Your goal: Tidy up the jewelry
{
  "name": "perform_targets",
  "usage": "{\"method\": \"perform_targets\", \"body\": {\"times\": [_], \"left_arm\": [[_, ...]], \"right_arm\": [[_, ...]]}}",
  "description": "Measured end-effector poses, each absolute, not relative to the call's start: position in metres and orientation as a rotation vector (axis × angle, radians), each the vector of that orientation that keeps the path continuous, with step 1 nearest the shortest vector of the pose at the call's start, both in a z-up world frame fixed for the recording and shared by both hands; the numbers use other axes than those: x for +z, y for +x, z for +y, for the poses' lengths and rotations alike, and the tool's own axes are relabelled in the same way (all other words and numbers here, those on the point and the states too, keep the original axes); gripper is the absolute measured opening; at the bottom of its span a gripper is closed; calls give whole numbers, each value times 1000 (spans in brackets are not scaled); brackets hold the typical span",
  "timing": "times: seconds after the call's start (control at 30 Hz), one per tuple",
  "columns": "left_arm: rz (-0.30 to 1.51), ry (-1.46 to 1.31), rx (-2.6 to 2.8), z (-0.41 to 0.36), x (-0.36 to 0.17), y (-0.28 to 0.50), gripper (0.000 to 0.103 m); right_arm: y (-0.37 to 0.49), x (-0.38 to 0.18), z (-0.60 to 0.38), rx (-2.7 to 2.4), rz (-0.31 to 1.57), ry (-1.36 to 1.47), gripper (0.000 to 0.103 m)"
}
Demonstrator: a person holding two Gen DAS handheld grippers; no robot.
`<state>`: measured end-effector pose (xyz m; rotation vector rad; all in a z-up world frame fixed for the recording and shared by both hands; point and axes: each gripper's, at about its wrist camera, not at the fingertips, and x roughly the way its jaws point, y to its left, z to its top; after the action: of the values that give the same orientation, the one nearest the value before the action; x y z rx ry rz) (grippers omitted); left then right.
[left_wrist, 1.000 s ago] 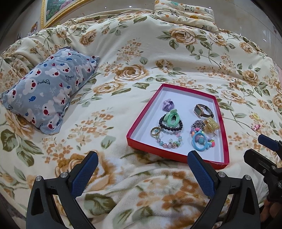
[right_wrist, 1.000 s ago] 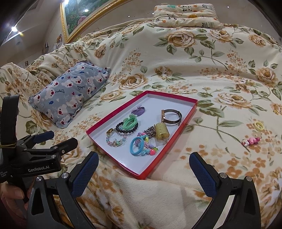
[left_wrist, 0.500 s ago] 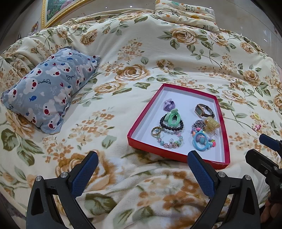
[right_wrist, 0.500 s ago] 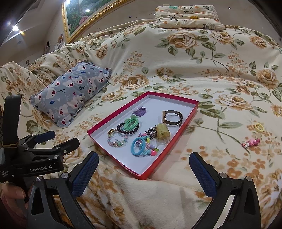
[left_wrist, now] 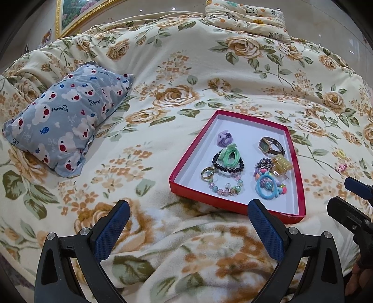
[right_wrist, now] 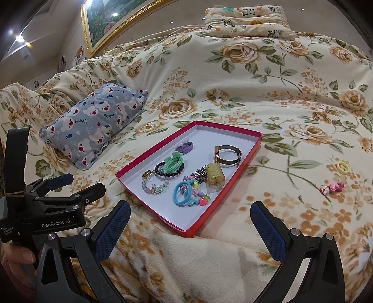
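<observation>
A red tray [left_wrist: 300, 186] [right_wrist: 247, 158] with a white floor lies on the floral bed. It holds several pieces: a watch [left_wrist: 270, 145] [right_wrist: 227, 155], a green hair tie [left_wrist: 229, 156], a black bead bracelet [left_wrist: 227, 167], a blue ring [left_wrist: 264, 190] [right_wrist: 183, 194] and a yellow clip [right_wrist: 214, 174]. A yellow hair ring [right_wrist: 343, 167] and a pink charm [right_wrist: 332, 187] lie on the blanket right of the tray. My left gripper [left_wrist: 186, 233] is open and empty, short of the tray. My right gripper [right_wrist: 190, 229] is open and empty.
A grey bear-print pillow [left_wrist: 65, 116] [right_wrist: 93, 121] lies left of the tray. A folded panda-print quilt [right_wrist: 247, 19] sits at the far edge of the bed. A framed picture [right_wrist: 112, 21] hangs behind.
Both grippers have shifted slightly; the view has tilted a little and the tray sits marginally lower and nearer. Nothing was taken hold of.
</observation>
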<state>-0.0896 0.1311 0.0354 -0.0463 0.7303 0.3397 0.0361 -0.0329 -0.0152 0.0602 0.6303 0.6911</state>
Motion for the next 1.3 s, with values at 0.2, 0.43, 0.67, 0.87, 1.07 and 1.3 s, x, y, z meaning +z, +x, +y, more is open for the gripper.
{"method": "perform_targets", "body": {"times": [0.2, 0.43, 0.67, 0.87, 1.07, 1.3], "left_arm": [[731, -45, 337, 130, 36, -90, 102], [734, -44, 332, 130, 35, -88, 102], [734, -42, 331, 129, 35, -88, 102], [733, -39, 328, 129, 35, -87, 102], [732, -36, 323, 128, 36, -85, 102], [735, -31, 322, 127, 36, -84, 102]], "right_arm": [[36, -16, -34, 690, 629, 63, 103], [36, -17, -35, 690, 632, 65, 103], [37, -17, -36, 690, 630, 65, 103], [37, -17, -36, 689, 630, 64, 103], [38, -17, -37, 688, 631, 66, 103], [40, -17, -39, 684, 639, 73, 103]]}}
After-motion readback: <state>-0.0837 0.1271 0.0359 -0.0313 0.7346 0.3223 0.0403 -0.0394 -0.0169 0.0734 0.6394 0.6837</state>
